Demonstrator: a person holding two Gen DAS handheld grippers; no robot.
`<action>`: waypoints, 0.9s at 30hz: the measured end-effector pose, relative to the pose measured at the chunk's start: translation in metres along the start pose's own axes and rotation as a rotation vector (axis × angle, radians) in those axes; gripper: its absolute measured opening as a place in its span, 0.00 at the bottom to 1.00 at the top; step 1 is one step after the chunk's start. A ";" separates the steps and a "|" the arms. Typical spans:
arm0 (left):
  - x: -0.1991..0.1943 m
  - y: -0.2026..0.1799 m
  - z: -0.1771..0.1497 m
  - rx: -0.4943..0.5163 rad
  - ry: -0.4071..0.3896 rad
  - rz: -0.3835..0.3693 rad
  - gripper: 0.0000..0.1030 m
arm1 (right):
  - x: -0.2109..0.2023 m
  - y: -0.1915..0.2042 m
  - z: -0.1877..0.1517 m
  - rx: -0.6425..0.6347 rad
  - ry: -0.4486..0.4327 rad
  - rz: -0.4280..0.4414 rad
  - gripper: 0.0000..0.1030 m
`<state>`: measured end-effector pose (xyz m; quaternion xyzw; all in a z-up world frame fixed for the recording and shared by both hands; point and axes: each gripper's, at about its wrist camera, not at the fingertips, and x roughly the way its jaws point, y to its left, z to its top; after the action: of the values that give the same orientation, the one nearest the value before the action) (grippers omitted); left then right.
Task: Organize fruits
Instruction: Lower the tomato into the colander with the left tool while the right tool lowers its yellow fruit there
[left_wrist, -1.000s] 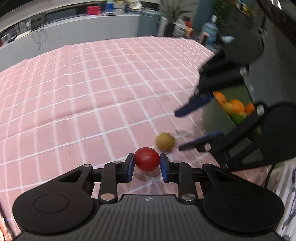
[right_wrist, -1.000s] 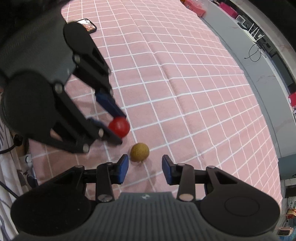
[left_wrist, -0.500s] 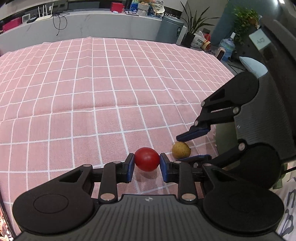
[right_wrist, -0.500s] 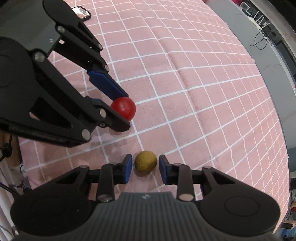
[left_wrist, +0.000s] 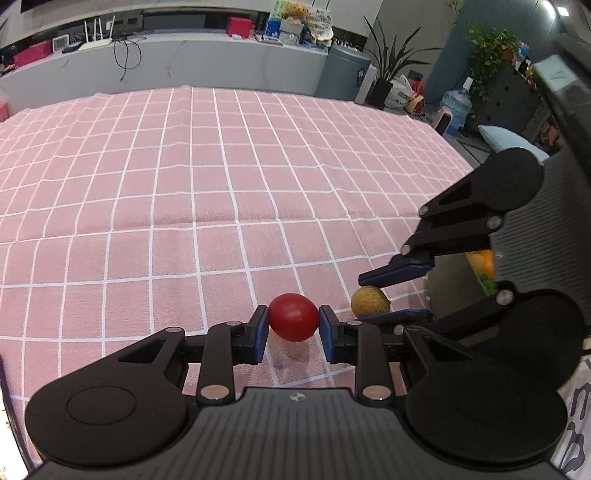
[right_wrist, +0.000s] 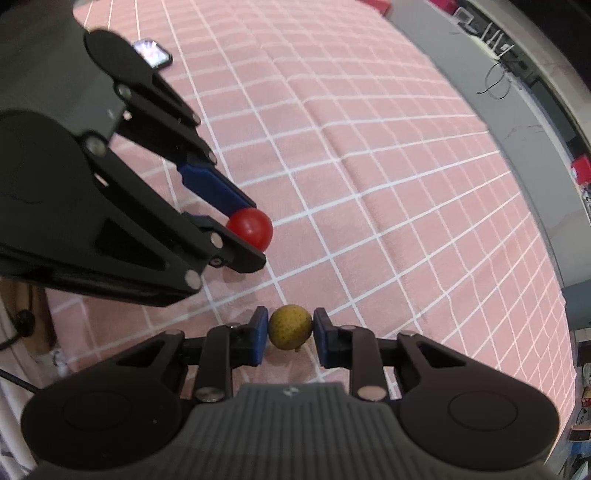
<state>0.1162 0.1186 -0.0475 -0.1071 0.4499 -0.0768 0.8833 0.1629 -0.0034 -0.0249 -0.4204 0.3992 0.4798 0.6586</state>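
Observation:
My left gripper (left_wrist: 293, 325) is shut on a small red tomato (left_wrist: 293, 322) and holds it just above the pink checked cloth (left_wrist: 221, 206). The tomato also shows in the right wrist view (right_wrist: 251, 232), between the left gripper's fingers. My right gripper (right_wrist: 290, 332) is shut on a small yellow-brown fruit (right_wrist: 290, 331), low over the cloth. In the left wrist view that fruit (left_wrist: 369, 301) sits between the right gripper's blue pads (left_wrist: 395, 273), just right of the tomato.
A dark green container (left_wrist: 448, 288) with orange and green fruit (left_wrist: 482, 262) stands behind the right gripper at the cloth's right edge. A smartphone (right_wrist: 152, 54) lies on the cloth at the far left. A grey counter (left_wrist: 166, 59) runs behind the table.
My right gripper has closed in from open around the yellow-brown fruit and now grips it. The left gripper keeps hold of the tomato, and its view has tilted up.

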 end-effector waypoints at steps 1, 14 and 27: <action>-0.003 -0.002 -0.001 0.002 -0.009 -0.001 0.31 | -0.006 0.001 -0.001 0.013 -0.014 -0.003 0.21; -0.040 -0.042 0.009 0.035 -0.089 -0.031 0.31 | -0.095 -0.010 -0.042 0.275 -0.185 -0.047 0.21; -0.044 -0.111 0.037 0.165 -0.095 -0.165 0.31 | -0.153 -0.026 -0.124 0.543 -0.302 -0.146 0.22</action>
<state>0.1167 0.0260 0.0368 -0.0744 0.3892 -0.1807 0.9002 0.1391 -0.1694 0.0815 -0.1809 0.3793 0.3642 0.8311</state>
